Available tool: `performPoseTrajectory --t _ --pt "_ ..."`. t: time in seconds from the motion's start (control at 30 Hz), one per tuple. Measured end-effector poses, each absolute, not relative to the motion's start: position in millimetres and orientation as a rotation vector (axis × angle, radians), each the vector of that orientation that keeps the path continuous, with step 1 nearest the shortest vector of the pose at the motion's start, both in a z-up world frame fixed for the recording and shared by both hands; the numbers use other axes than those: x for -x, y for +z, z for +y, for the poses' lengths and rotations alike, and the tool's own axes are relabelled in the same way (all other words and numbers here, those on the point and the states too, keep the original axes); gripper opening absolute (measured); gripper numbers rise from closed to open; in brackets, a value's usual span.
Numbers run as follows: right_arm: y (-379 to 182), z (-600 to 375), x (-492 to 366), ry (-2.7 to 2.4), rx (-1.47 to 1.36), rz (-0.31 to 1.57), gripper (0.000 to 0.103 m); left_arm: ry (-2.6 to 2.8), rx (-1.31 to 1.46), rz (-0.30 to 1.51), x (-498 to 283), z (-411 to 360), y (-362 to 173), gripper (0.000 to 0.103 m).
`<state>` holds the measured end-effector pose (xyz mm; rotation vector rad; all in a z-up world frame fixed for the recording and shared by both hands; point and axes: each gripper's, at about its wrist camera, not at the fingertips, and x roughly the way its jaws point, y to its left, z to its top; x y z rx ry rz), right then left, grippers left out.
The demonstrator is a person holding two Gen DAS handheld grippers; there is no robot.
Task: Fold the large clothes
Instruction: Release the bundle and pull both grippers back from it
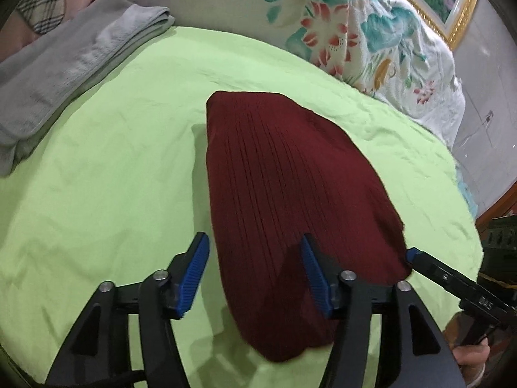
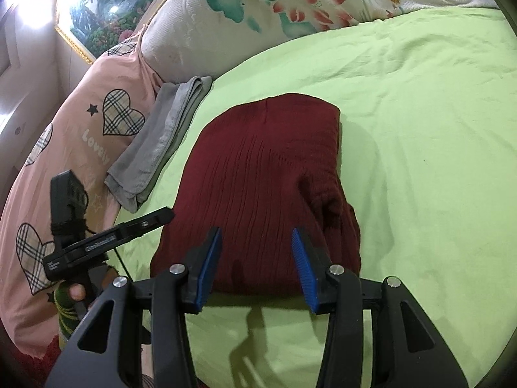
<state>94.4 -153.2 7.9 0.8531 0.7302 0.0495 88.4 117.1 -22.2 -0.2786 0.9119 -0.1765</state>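
Spread left tongs [image 1: 255,278] above folded maroon sweater [image 1: 290,194]

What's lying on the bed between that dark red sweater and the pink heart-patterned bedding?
A folded grey towel lies between the red sweater and the pink bedding, on the green sheet. The right wrist view shows it best.

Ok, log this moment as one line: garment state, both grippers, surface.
maroon sweater: folded compact, flat on green sheet | left gripper: open, over near edge | right gripper: open, over near edge | grey towel: folded, apart
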Motion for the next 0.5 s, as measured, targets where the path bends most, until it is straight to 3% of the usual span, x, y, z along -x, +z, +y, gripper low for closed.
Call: performPoseTrajectory --t 0.1,0.23,0.5 --pt "9 -151 -84 0.041 -0.853 0.734 0.046 -0.154 0.309 0.908 -67 123 -19 0.085" --pt "10 -144 -72 0.026 -0.838 0.750 0.048 -0.114 0.283 0.913 -41 121 -19 0.086" --pt "11 -131 -38 -0.018 -0.799 0.777 0.066 0.009 0.135 0.898 36 99 -37 0.086"
